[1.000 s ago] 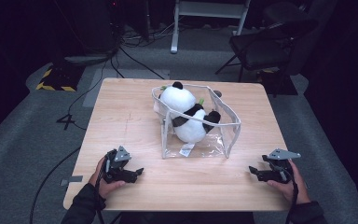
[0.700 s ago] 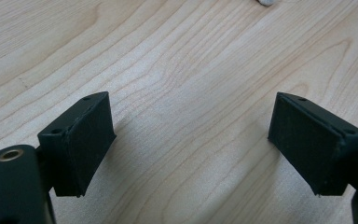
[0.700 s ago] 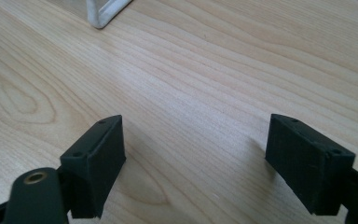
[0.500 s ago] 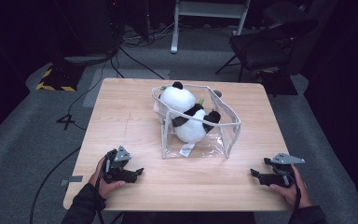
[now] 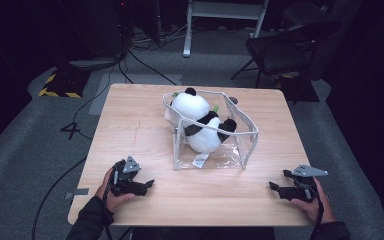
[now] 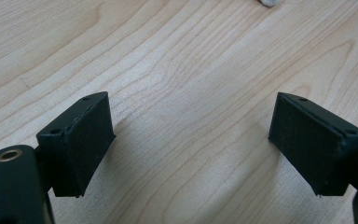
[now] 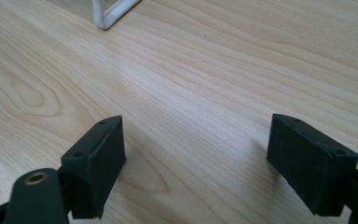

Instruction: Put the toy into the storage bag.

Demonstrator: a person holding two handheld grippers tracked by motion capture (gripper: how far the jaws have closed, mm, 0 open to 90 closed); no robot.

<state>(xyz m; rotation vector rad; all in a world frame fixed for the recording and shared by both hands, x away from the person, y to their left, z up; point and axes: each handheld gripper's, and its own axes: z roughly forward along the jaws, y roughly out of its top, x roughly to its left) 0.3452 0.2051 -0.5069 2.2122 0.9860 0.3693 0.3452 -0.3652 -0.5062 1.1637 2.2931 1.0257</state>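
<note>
The clear bag [image 5: 215, 132] stands in the middle of the surface [image 5: 130, 115], with the plush panda [image 5: 200, 125] inside it, its long axis running from the bag's far left corner toward the near right. Both hand-held grippers rest near the bag's front side, jaws wide apart and empty: the left hand-held gripper [image 5: 147, 184] somewhat nearer, the right hand-held gripper [image 5: 272, 186] beside the surface's right edge. Bare wood lies between them and the bag.

Bag [image 7: 113, 13] is getting cropped by my right gripper view's top edge; panda's [image 5: 203, 127] underside is hiding behind bag wall.
</note>
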